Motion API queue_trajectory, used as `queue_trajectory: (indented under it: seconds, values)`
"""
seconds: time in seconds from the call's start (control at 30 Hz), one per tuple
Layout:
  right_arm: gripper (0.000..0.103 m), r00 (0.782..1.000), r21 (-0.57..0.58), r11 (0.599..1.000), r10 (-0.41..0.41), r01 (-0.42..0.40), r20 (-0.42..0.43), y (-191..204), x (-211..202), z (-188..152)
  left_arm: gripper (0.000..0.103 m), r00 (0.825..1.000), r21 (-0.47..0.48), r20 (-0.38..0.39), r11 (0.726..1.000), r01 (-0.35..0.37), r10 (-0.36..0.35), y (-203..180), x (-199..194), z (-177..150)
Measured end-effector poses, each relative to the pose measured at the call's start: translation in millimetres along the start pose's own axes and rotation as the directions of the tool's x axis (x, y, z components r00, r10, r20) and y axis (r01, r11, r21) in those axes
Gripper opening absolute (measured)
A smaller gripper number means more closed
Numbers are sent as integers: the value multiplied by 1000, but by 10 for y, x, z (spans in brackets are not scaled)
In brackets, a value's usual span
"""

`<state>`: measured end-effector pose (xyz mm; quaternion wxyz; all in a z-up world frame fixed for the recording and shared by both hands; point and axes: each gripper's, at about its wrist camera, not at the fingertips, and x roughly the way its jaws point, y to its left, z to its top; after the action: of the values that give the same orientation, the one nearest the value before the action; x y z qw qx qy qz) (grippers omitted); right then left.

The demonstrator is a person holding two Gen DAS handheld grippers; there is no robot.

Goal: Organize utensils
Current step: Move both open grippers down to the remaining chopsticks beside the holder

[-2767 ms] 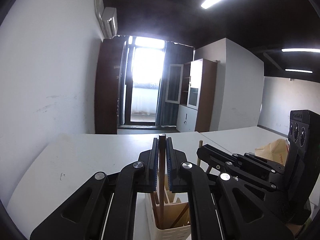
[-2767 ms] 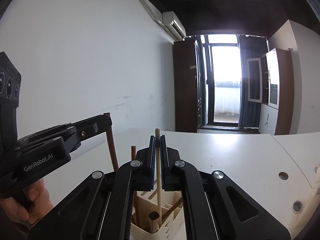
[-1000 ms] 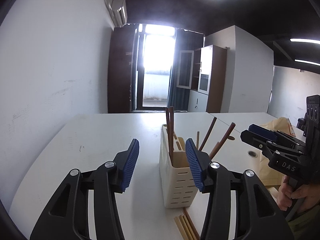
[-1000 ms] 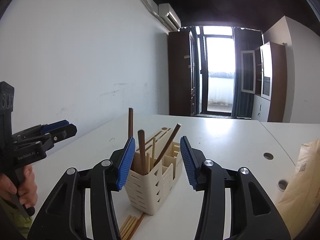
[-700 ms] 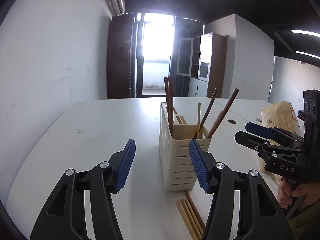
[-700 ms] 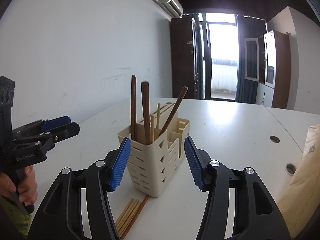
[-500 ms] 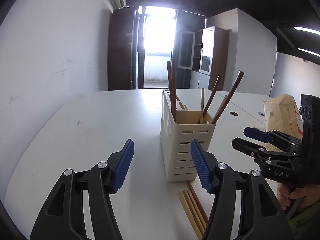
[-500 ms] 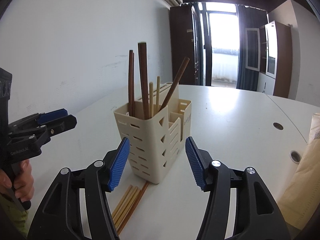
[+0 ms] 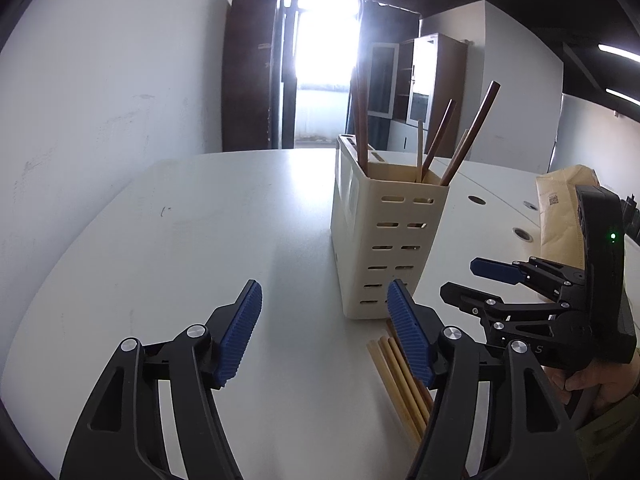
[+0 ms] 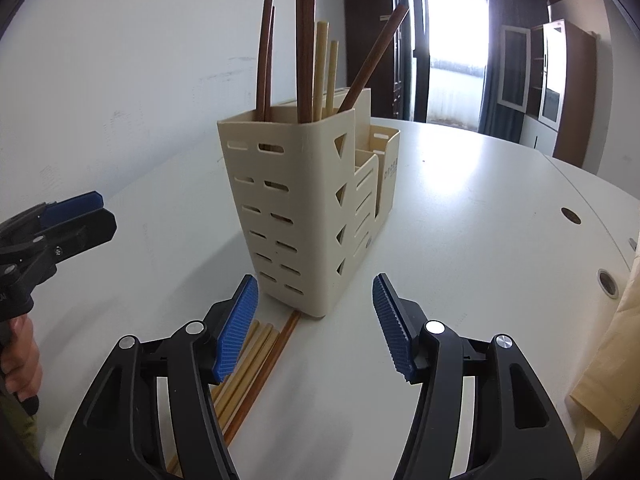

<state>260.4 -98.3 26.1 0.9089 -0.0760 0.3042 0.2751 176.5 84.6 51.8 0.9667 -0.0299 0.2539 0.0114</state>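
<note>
The left gripper (image 9: pixel 324 336) points forward and somewhat down, its blue-padded jaws spread with nothing between them, having just opened further. The right gripper (image 10: pixel 314 328) sits in the same downward-forward pose, jaws parted and empty, the gap having widened a little within the last second. In the left wrist view the right gripper shows at about 3 o'clock with a hand (image 9: pixel 596 380) on its grip; in the right wrist view the left gripper shows at 9 o'clock, fingers (image 10: pixel 18 364) curled round its handle.

Your grippers (image 9: pixel 324 338) (image 10: pixel 314 328) are black linkages with silver screws and ribbed blue pads (image 9: pixel 240 336); one shows a green light, and your sleeve (image 9: pixel 612 444) is olive.
</note>
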Motion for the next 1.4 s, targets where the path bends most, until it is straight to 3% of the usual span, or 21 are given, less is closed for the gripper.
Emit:
queue_trajectory:
  seconds: [0.53, 1.4]
  values:
    - [59, 984, 31, 999, -22, 28, -177, 40, 438, -164, 67, 1000, -6, -18, 1000, -12, 12, 65, 4, -71]
    - [60, 960, 2, 999, -35, 37, -278, 291, 617, -408, 68, 998, 18, -50, 1000, -26, 26, 13, 35, -113]
